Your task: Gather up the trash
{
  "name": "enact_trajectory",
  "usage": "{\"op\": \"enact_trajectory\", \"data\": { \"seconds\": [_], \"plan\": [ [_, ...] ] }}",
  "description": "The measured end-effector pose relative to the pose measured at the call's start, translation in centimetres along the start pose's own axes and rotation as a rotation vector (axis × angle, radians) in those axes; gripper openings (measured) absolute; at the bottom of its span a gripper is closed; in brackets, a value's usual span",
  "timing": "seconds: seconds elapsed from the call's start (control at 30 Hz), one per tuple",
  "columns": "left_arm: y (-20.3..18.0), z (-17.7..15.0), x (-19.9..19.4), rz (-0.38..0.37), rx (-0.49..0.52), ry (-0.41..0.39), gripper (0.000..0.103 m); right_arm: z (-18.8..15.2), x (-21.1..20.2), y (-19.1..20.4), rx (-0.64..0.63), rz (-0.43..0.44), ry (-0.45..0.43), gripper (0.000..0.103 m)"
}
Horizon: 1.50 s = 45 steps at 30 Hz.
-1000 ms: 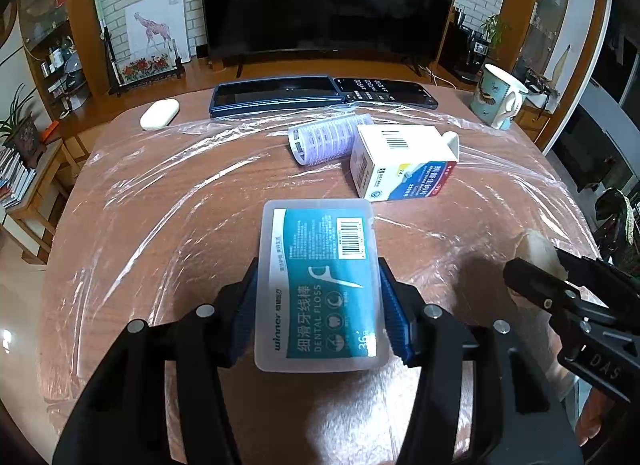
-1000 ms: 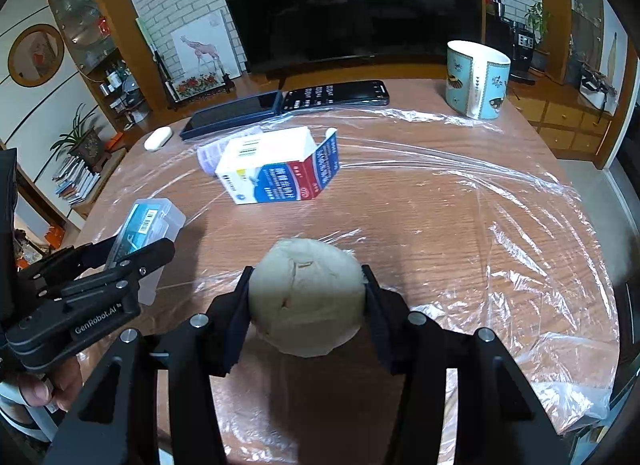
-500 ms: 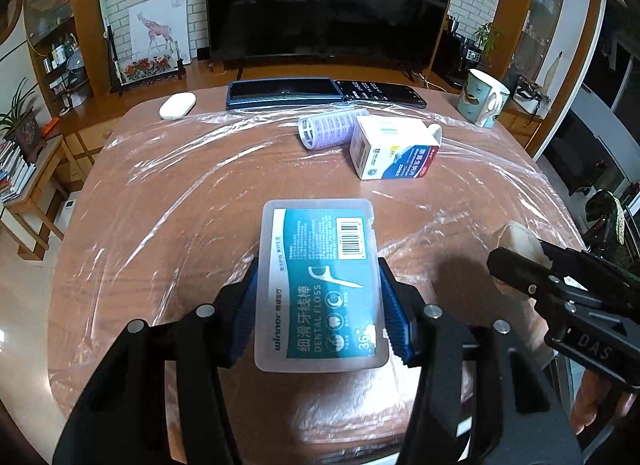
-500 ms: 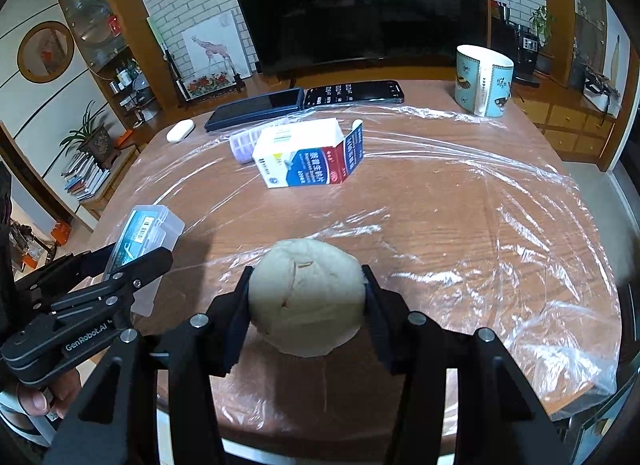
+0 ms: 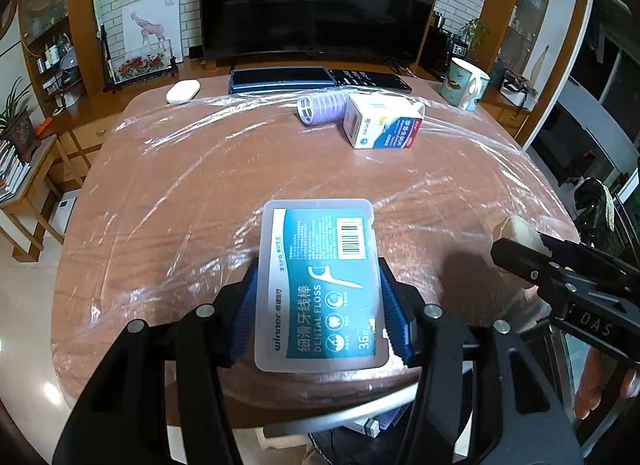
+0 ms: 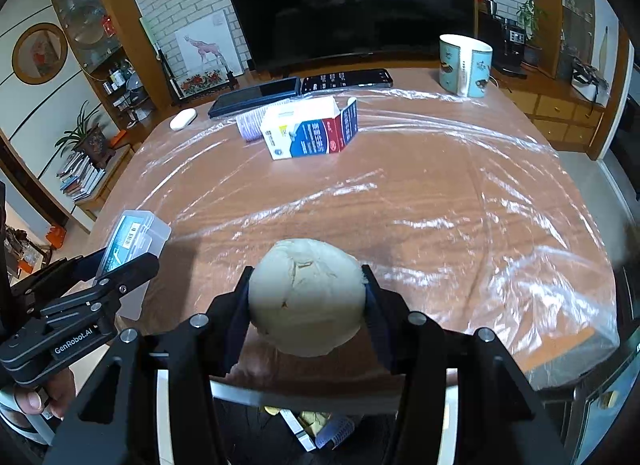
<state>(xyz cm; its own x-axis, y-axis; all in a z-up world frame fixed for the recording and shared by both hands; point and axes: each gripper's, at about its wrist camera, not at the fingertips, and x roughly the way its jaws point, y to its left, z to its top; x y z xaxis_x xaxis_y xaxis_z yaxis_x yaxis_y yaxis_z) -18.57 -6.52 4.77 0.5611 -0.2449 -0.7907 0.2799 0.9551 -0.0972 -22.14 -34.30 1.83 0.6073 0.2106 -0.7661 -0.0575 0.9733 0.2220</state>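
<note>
My left gripper (image 5: pixel 318 305) is shut on a clear dental floss box (image 5: pixel 320 285) with a teal label, held above the table's near edge. The box also shows in the right wrist view (image 6: pixel 134 239). My right gripper (image 6: pixel 306 297) is shut on a pale crumpled paper ball (image 6: pixel 306 297), also held over the near edge; it shows in the left wrist view (image 5: pixel 518 231) at the right. Below both grippers is a bin with a white rim (image 6: pixel 280 395) holding several pieces of trash. A white and blue carton (image 5: pixel 380 125) and a purple roller (image 5: pixel 320 107) lie far on the table.
The wooden table (image 5: pixel 180 193) is covered with clear plastic film. At its far edge lie a tablet (image 5: pixel 280 79), a remote (image 5: pixel 368 79) and a white case (image 5: pixel 183 91). A mug (image 6: pixel 464 65) stands at the far right. A TV is behind.
Both grippers have pulled back and up toward the table's near edge with their items. The bin rim and the trash in it have come into view below.
</note>
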Motion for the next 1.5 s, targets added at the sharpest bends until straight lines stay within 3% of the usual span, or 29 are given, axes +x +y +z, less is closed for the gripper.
{"op": "enact_trajectory", "data": {
  "seconds": [0.67,1.5],
  "plan": [
    [-2.5,-3.3,-1.9,-0.003,-0.027,-0.001,0.055,-2.4,-2.9,-0.6,-0.077,0.045,-0.003,0.05],
    [-5.7,-7.9,-3.7,0.018,0.009,0.03,0.055,-7.3,-4.6,-0.7,-0.147,0.086,0.051,0.05]
  ]
}}
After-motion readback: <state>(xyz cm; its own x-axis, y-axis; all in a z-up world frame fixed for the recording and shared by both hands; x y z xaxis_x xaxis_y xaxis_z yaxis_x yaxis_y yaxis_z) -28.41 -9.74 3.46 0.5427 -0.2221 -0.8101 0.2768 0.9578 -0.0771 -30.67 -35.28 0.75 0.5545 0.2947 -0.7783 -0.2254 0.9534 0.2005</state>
